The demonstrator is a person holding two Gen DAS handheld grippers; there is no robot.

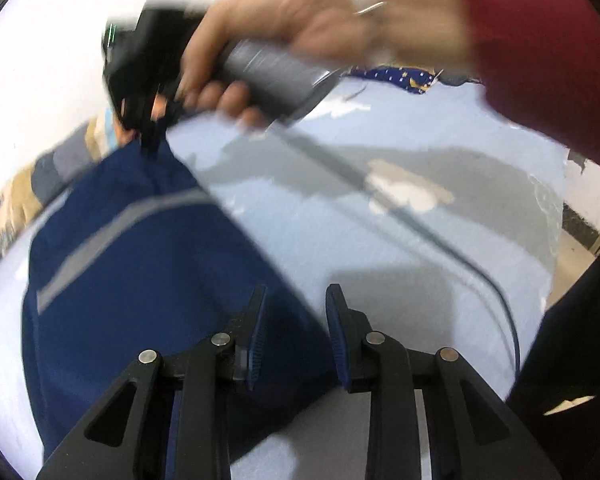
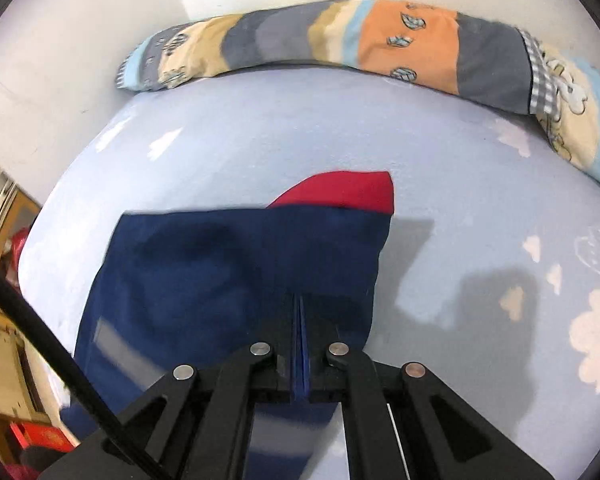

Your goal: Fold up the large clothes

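Observation:
A navy garment point(image 1: 140, 280) with a grey reflective stripe lies spread on the light blue bed sheet point(image 1: 380, 260). In the right wrist view the same garment point(image 2: 220, 272) shows a red part point(image 2: 340, 192) at its far edge. A hand holds my right gripper point(image 1: 152, 148) at the garment's far corner, and the cloth rises up to its tips. Seen from its own camera, my right gripper point(image 2: 300, 300) has its jaws pressed together over the navy cloth. My left gripper point(image 1: 296, 292) hovers above the garment's near edge, its blue pads apart with nothing pinched between them.
A rolled patterned quilt point(image 2: 340, 40) lies along the bed's far side by the white wall. A black cable point(image 1: 420, 220) trails across the sheet. A red sleeve point(image 1: 540, 40) fills the upper right. Wooden furniture point(image 2: 4, 340) and a red box point(image 2: 44, 436) stand beside the bed.

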